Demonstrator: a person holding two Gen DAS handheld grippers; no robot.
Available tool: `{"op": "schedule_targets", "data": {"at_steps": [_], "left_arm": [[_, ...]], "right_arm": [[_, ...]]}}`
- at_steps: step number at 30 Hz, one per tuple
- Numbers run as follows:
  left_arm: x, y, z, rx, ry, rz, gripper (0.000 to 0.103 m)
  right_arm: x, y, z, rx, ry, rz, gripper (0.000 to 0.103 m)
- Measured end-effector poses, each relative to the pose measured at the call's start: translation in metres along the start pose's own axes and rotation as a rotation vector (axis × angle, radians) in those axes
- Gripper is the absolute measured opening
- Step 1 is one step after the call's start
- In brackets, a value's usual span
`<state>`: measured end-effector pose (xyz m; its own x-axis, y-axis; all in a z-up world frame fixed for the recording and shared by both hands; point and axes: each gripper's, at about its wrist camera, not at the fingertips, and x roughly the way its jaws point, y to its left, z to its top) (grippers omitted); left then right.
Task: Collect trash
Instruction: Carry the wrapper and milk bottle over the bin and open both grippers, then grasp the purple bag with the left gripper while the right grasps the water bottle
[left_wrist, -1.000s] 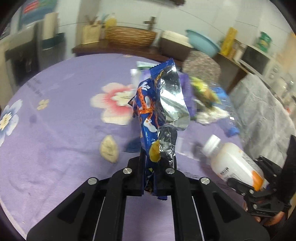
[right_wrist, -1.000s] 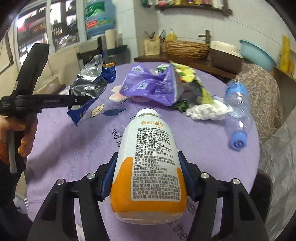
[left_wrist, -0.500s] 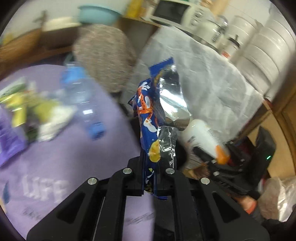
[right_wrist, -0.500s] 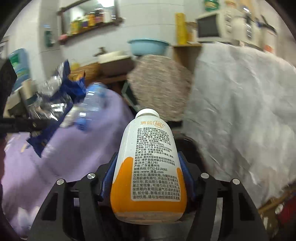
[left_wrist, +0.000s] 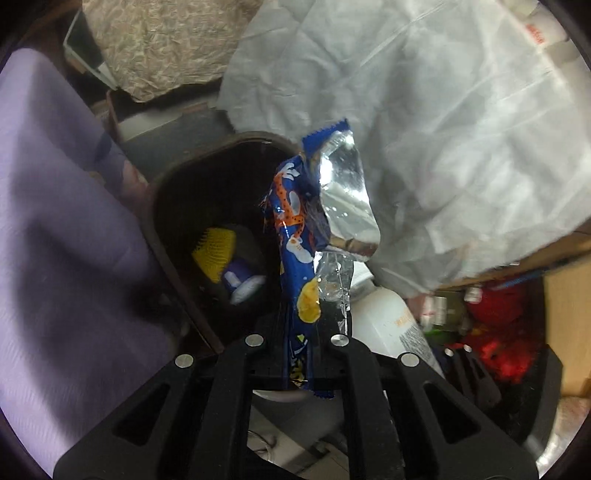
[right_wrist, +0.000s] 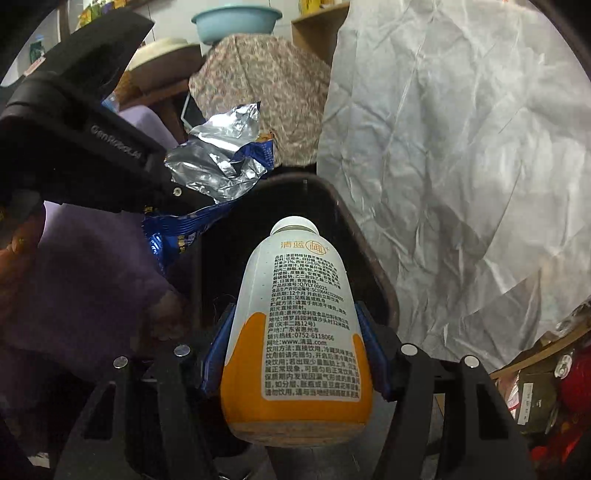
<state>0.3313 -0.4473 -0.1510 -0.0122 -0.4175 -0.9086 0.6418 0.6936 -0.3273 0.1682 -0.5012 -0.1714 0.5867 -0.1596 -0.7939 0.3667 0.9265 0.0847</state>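
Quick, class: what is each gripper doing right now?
Left gripper: shut on crumpled blue foil snack wrapper.
Right gripper: shut on white-and-orange plastic bottle.

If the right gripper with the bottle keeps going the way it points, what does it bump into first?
Probably nothing solid at first: the right gripper and its bottle point into the dark bin. Depth inside is unclear.

Snack wrapper (left_wrist: 291, 229): glossy printed plastic film outside, crinkled mirror-bright foil lining. Bottle (right_wrist: 295, 314): smooth matt white plastic with a printed orange-and-white label and a white cap. Bin (right_wrist: 373, 266): dark, smooth plastic rim. Purple tablecloth (left_wrist: 55, 221): soft matt cloth. White sheet (right_wrist: 461, 147): creased, paper-like, slightly shiny. Both grippers' frames are matt black plastic with bright metal screws.
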Motion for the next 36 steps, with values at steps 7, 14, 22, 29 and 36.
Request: {"op": "schedule_targets", "data": {"at_steps": [7,14,22,29,36], "left_arm": [[0.047,0.017,0.008,-0.041,0.096,0.049,0.006],[0.066,0.030,0.011,-0.058,0.130,0.075,0.007],[0.049,0.014,0.017,0.029,0.011,0.100,0.061],[-0.005,0.002,0.016,0.061,-0.170,0.088,0.069],[-0.102,-0.017,-0.024,0.179,-0.404,0.118,0.085]], "right_arm": [[0.034,0.000,-0.008,-0.018,0.070,-0.006,0.062],[0.055,0.003,-0.003,-0.068,0.089,-0.008,0.063],[0.046,0.004,-0.007,-0.076,0.055,-0.051,0.081],[0.002,0.013,-0.011,-0.088,-0.015,-0.088,0.089],[-0.050,0.042,0.000,-0.170,-0.125,-0.125,0.093]]}}
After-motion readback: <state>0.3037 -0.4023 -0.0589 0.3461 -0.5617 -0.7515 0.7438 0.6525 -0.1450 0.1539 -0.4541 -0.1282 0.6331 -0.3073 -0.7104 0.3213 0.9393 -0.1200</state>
